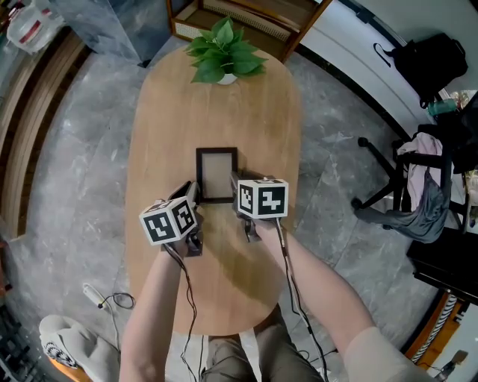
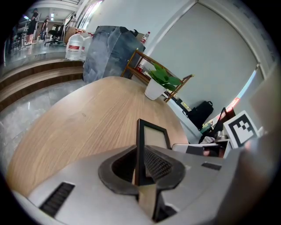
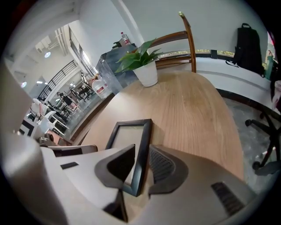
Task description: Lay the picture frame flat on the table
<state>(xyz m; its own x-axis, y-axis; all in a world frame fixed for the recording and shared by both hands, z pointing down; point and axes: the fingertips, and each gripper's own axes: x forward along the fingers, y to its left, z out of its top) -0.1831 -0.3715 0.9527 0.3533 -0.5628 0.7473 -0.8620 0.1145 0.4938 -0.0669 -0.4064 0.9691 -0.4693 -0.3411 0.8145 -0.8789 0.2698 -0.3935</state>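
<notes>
A small black picture frame rests face up and close to flat near the middle of the oval wooden table. My left gripper is shut on the frame's near left side. In the left gripper view, the frame's black side bar is pinched between the jaws of the left gripper. My right gripper holds the near right side. In the right gripper view, the frame has its right bar between the jaws of the right gripper, with only a thin sliver of wood showing beside it.
A potted green plant stands at the table's far end. Beyond it is a wooden shelf. An office chair draped with clothes and a black backpack are to the right, off the table. Bare wood surrounds the frame.
</notes>
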